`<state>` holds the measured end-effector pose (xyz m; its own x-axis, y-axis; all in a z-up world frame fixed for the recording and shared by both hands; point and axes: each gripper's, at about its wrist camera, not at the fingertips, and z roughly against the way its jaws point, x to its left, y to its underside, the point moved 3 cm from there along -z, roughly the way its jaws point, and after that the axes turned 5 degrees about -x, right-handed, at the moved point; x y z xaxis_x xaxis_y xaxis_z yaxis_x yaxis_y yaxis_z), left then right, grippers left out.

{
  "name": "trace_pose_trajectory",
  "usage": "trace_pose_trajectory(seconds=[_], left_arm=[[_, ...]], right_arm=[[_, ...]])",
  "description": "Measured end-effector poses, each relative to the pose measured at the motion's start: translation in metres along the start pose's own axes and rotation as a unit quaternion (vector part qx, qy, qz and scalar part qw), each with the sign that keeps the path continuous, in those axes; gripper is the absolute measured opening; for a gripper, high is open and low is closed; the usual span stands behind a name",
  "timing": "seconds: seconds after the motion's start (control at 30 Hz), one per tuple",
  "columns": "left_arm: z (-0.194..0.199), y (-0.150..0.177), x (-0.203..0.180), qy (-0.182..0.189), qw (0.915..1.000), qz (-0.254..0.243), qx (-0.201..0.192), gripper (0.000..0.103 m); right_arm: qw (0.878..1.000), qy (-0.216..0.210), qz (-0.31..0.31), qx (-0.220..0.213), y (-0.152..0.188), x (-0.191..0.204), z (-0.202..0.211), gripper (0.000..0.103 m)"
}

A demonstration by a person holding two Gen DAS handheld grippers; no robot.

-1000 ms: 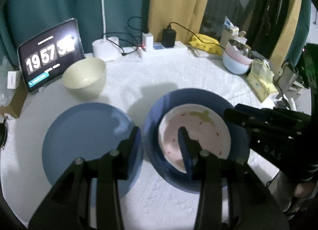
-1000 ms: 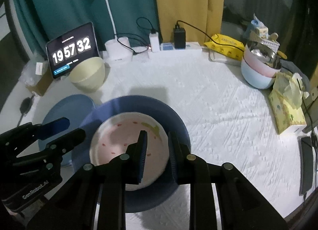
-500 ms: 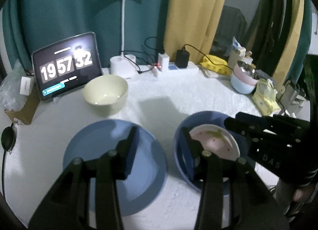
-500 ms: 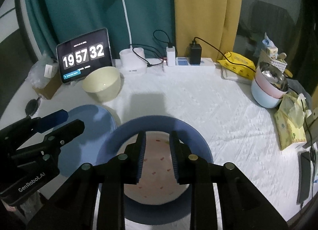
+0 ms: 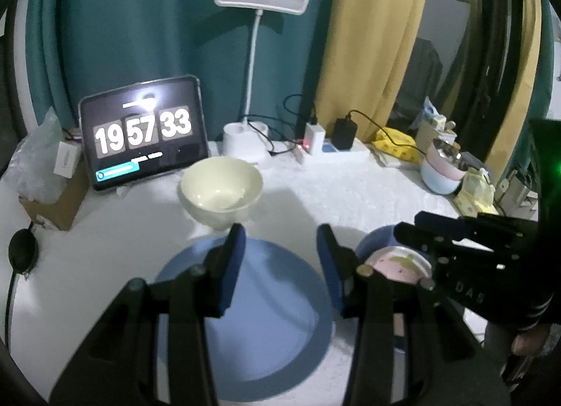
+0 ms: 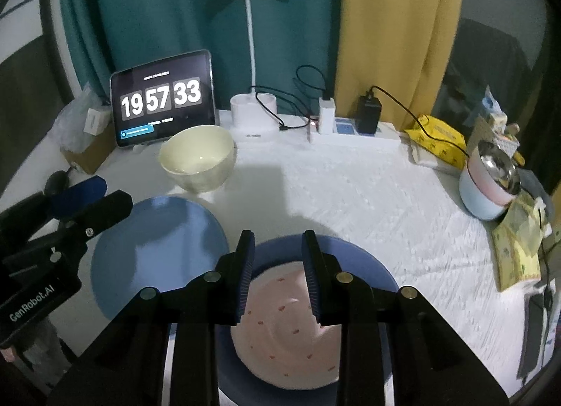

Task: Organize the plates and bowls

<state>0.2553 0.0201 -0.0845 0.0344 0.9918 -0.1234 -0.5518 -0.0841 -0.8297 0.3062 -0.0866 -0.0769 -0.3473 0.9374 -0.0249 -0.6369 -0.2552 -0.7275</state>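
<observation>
1. The light blue plate (image 5: 266, 329) lies flat and face up on the white table (image 6: 368, 202), near its front edge on the left side. It is round, so it has no long axis.
2. Just beside it to the right, a dark blue plate (image 6: 364, 265) also lies flat, with the pink plate (image 6: 287, 336) nested inside it, face up. Its red specks show in the right wrist view and a green mark in the left wrist view.
3. The cream bowl (image 5: 221, 190) stands upright, mouth up, behind the light blue plate and in front of the tablet clock (image 6: 163, 99) at the table's back left.
4. Count: three plates (one light blue, one dark blue, one pink) and one cream bowl. A stack of bowls (image 6: 489, 185) sits near the right edge; how many it holds is hard to make out.
5. The left gripper (image 5: 278, 267) hangs above the light blue plate, its jaws apart with nothing between them.
6. The right gripper (image 6: 277, 276) hangs over the pink plate, jaws parted and gripping nothing.
7. Hidden: the gripper bodies cover the front rims of all three plates. In the left wrist view the right gripper hides most of the dark blue plate.
</observation>
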Motion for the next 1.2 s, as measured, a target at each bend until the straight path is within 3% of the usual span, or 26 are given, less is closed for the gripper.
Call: trace_pose_trajectory(seconds=[0.4, 0.47, 0.53, 0.83, 1.2], left_arm=[[-0.009, -0.011, 0.043, -0.009, 0.9998, 0.014, -0.015, 0.044], [-0.012, -0.014, 0.051, -0.012, 0.9997, 0.018, -0.014, 0.044], [-0.017, -0.016, 0.061, -0.013, 0.9996, 0.023, -0.013, 0.044], [-0.044, -0.024, 0.094, -0.021, 0.9993, 0.029, -0.007, 0.044], [-0.092, -0.027, 0.128, -0.009, 0.9989, 0.045, 0.011, 0.044]], right_arm=[[0.998, 0.013, 0.052, -0.038, -0.023, 0.026, -0.014, 0.030], [0.998, 0.008, 0.053, -0.040, -0.027, 0.031, -0.020, 0.032], [0.998, 0.004, 0.049, -0.041, -0.030, 0.035, -0.025, 0.042], [0.998, -0.007, 0.040, -0.057, -0.051, 0.051, -0.058, 0.046], [1.000, -0.011, -0.005, 0.001, -0.065, 0.063, -0.120, 0.046]])
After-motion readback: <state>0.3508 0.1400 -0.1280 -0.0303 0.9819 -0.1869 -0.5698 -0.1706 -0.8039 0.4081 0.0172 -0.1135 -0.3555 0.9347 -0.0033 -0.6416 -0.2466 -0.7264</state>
